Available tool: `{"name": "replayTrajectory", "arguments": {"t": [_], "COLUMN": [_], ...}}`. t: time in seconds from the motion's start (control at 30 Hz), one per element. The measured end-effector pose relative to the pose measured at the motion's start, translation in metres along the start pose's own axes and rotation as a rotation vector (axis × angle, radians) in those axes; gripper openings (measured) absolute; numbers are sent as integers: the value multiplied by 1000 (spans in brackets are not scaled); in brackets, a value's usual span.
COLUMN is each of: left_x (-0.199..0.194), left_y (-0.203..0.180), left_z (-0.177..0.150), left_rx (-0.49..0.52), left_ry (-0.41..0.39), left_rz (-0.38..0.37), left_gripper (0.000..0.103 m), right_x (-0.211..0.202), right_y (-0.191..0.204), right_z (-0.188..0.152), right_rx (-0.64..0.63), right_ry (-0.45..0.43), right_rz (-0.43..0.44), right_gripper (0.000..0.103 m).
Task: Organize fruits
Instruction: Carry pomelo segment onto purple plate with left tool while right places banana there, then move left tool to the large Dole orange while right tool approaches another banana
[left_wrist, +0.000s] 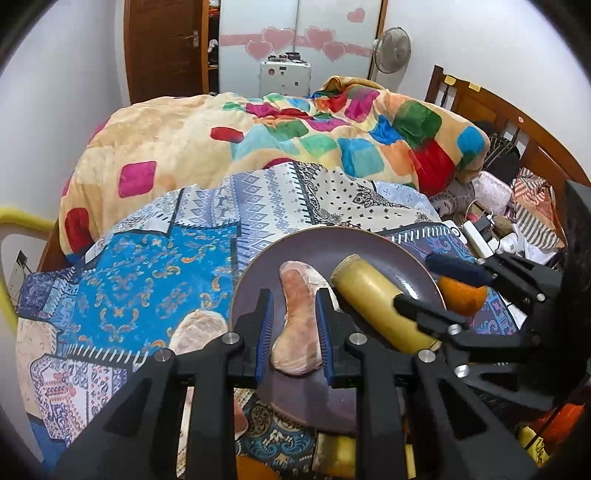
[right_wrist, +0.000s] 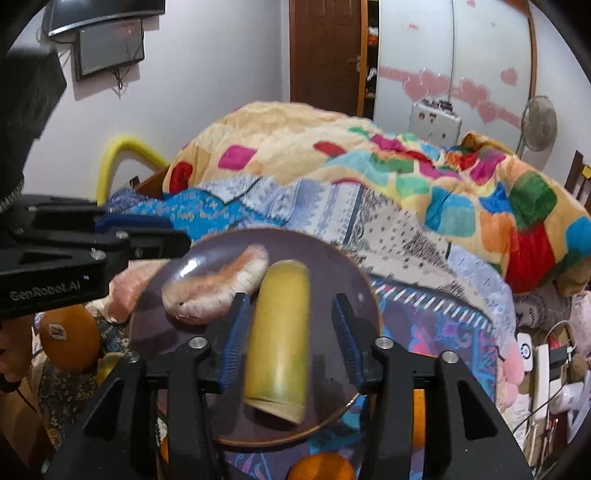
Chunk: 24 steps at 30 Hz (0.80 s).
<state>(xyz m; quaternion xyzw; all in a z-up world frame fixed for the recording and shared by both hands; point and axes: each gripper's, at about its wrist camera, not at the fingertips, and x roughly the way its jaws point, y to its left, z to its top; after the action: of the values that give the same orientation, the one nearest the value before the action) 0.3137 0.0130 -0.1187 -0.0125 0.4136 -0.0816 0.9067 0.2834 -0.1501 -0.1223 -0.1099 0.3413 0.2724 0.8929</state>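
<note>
Even, fairly bright indoor light; I see no hard shadows. My left wrist view is sharp. A pale glare patch sits on the purple plate (left_wrist: 373, 243) at its right side. In my right wrist view the plate (right_wrist: 354, 280) and the yellow fruit (right_wrist: 279, 332) on it are smeared by motion blur. Fisheye bending curves the bedding beyond the plate; corners fall black.

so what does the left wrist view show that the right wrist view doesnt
Only the left wrist view shows the wooden headboard and the left tongs open around the pinkish peeled piece. Only the right wrist view shows the wall-mounted screen, the stickered orange, and the right tongs open around the yellow fruit. Both show the purple plate, the patchwork blanket and the fan.
</note>
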Motion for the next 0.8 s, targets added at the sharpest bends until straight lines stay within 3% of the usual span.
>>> {"name": "replayTrajectory", "arguments": {"t": [0.2,0.37,0.47,0.63,0.8], "left_x": [-21,-42,-56,-75,-85], "left_y": [6,8,7,5,6], "left_z": [-11,-25,-34,-54,-76], "left_rx": [-5,-17,-21,-21,-23], "left_ry": [-20,-30,-48,-54,-46], "left_rz": [19,31,39,47,69], "left_gripper": [32,35,48,53,68], "right_x": [-23,-46,-60,-79,-86], "right_y": [2,7,11,21,30], "right_z": [0,-4,-9,-21,-34], "right_rx": [2,1,3,0,2], "right_ry": [-44,-81,-98,-123,-121], "right_rz": [-22,-30,-21,-16,-3], "right_gripper": [46,46,46,46,47]}}
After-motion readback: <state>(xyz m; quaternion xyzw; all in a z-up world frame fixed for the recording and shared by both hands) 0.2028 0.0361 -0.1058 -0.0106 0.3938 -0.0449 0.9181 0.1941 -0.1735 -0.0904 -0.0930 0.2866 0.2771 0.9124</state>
